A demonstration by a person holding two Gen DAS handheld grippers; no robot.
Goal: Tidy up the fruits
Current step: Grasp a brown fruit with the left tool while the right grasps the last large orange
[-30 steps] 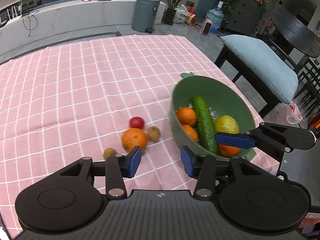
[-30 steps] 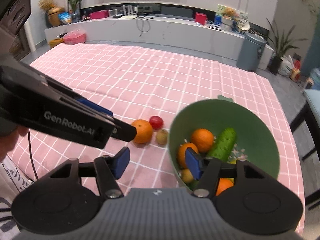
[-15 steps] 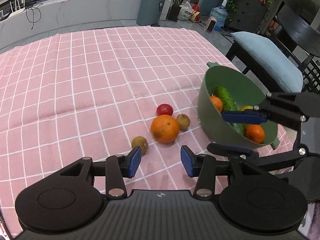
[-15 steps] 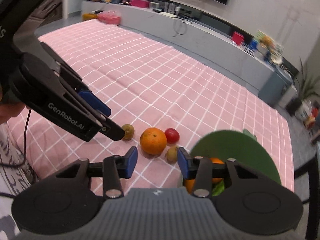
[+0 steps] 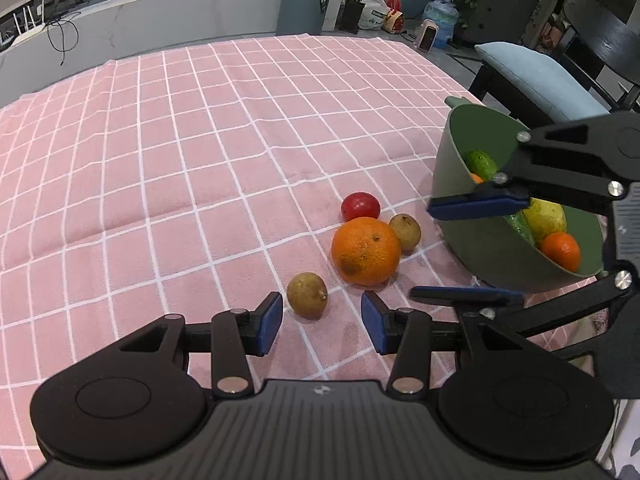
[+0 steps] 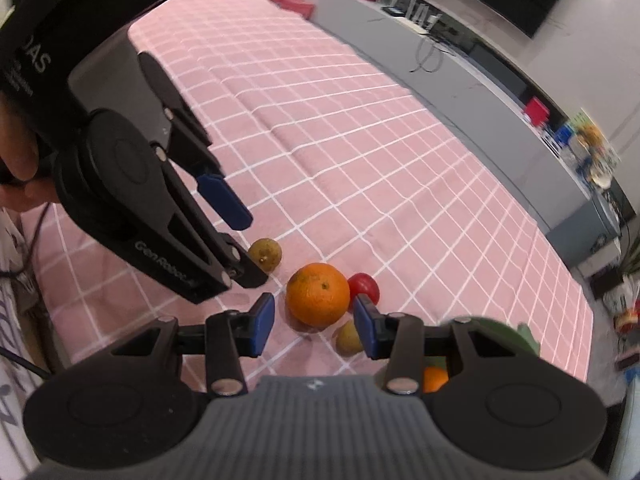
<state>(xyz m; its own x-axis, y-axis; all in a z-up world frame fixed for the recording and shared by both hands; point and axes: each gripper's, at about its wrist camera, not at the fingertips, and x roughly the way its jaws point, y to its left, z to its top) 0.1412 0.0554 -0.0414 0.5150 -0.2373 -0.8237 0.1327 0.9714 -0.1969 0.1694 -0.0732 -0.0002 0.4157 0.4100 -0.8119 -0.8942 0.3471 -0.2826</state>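
On the pink checked cloth lie an orange [image 5: 366, 250], a red tomato [image 5: 360, 206] and two small brown fruits [image 5: 307, 295] [image 5: 405, 231]. My left gripper [image 5: 322, 322] is open, low over the cloth, with the nearer brown fruit just beyond its fingertips. The green bowl [image 5: 452, 128] at the right holds a cucumber [image 5: 482, 162], a yellow fruit [image 5: 546, 216] and oranges. My right gripper [image 6: 314, 326] is open, rolled on its side, with the orange [image 6: 318, 300] just ahead between its fingertips and not touching them.
The table's right edge runs close behind the bowl, with a blue-cushioned chair [image 5: 532, 76] beyond it. The two grippers are close together, and the left gripper [image 6: 240, 236] reaches in from the left of the right wrist view. Bare cloth stretches to the far left.
The left gripper sank toward the loose fruits. The right gripper rolled sideways, left the bowl for the orange, and its jaws narrowed.
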